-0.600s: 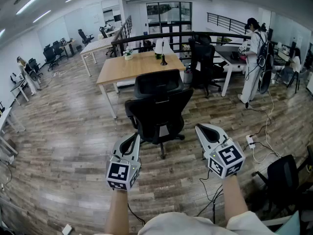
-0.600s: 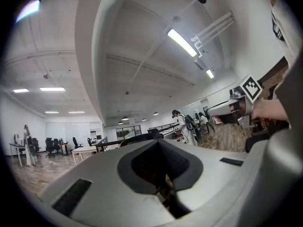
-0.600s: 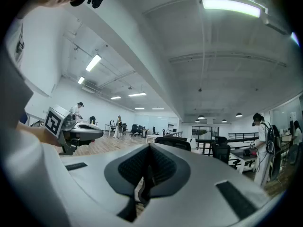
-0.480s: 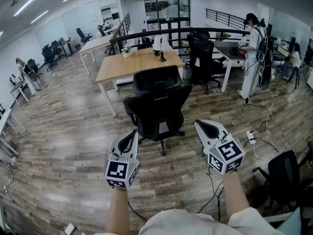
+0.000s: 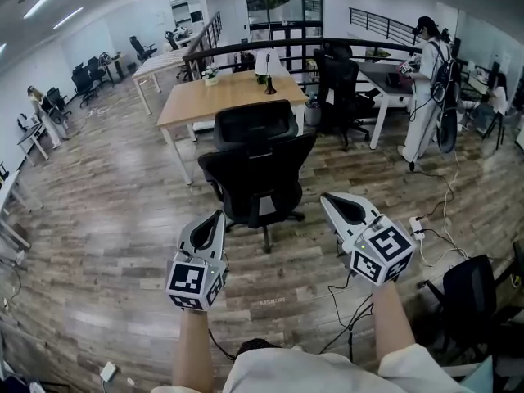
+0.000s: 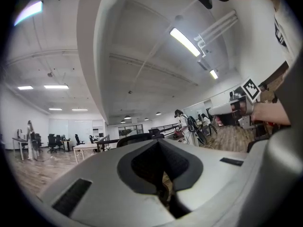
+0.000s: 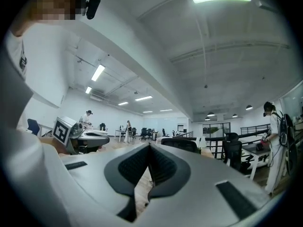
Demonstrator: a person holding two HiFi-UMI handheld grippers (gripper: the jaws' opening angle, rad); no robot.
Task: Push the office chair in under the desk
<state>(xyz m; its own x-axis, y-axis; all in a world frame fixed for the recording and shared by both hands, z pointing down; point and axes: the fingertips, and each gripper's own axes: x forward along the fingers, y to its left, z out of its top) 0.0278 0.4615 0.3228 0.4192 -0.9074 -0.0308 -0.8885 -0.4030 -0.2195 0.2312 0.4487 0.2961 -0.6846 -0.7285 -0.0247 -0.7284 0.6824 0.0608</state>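
A black office chair (image 5: 255,170) stands on the wood floor with its back toward me, a short way in front of a light wooden desk (image 5: 205,101). My left gripper (image 5: 214,218) is held level below and left of the chair, shut and holding nothing. On the other side my right gripper (image 5: 327,199) is level too, shut and empty, a little apart from the chair's right side. The chair's headrest (image 6: 137,137) shows past the left jaws, and the chair's top (image 7: 182,144) shows past the right jaws.
A person (image 5: 426,80) stands at the back right by a white desk (image 5: 389,88) and a second black chair (image 5: 337,97). Cables and a power strip (image 5: 420,228) lie on the floor at right. Another dark chair (image 5: 468,297) sits at the near right.
Both grippers and my view have moved forward toward the chair. The chair and desk have not moved on the floor.
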